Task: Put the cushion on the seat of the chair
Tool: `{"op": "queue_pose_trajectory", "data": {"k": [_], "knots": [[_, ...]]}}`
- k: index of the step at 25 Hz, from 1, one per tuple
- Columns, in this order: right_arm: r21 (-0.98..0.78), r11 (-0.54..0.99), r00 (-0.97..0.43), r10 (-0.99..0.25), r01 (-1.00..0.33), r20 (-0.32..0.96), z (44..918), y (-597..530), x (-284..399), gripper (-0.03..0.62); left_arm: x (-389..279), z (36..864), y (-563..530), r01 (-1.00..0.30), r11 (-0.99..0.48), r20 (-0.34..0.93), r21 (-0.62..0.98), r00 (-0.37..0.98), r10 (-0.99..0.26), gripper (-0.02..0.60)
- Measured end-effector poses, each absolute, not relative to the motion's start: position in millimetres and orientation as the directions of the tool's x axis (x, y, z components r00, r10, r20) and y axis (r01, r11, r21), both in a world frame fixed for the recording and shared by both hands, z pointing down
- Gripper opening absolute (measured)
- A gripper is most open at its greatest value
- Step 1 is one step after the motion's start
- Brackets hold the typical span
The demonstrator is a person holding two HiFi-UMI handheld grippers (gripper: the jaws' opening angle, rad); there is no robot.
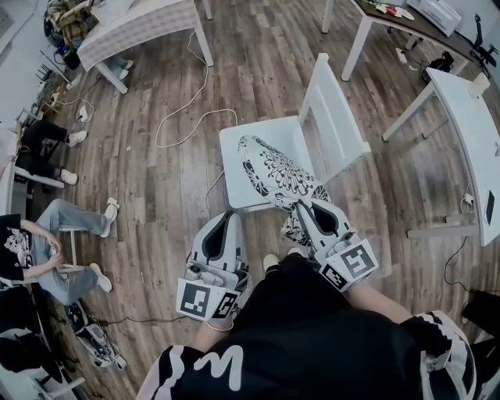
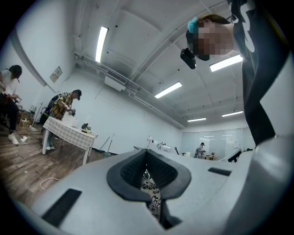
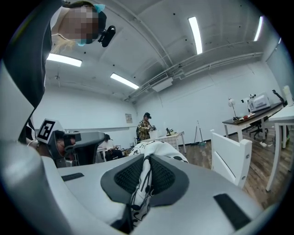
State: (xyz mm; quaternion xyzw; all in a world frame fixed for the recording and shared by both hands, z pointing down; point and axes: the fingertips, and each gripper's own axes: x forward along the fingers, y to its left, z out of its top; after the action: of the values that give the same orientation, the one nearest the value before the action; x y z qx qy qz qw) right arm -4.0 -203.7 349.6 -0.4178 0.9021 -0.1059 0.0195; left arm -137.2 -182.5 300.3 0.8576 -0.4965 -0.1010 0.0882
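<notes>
A white wooden chair (image 1: 234, 156) stands just ahead of me, its slatted back (image 1: 337, 117) to the right. The black-and-white flower-patterned cushion (image 1: 277, 172) lies across the seat and hangs over the near edge. My right gripper (image 1: 301, 205) is shut on the cushion's near right corner; the fabric (image 3: 143, 176) is pinched between its pads. My left gripper (image 1: 232, 214) sits at the seat's near left edge, its jaws nearly together with a strip of patterned fabric (image 2: 150, 192) in the slit.
A white cable (image 1: 187, 117) loops over the wooden floor left of the chair. Tables stand at the back left (image 1: 137, 27), back right (image 1: 391, 19) and right (image 1: 476, 133). Seated people (image 1: 47, 250) are at the far left.
</notes>
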Motion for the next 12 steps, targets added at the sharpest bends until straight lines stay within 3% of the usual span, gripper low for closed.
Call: {"op": "queue_pose_trajectory", "data": {"k": [12], "knots": [[-0.125,0.658,-0.668,-0.713,-0.743,0.215,438,-237,-10,0.032,-151,349,-198,-0.859,-0.418,-0.004,0.296,0.437,-0.9,0.003]]}}
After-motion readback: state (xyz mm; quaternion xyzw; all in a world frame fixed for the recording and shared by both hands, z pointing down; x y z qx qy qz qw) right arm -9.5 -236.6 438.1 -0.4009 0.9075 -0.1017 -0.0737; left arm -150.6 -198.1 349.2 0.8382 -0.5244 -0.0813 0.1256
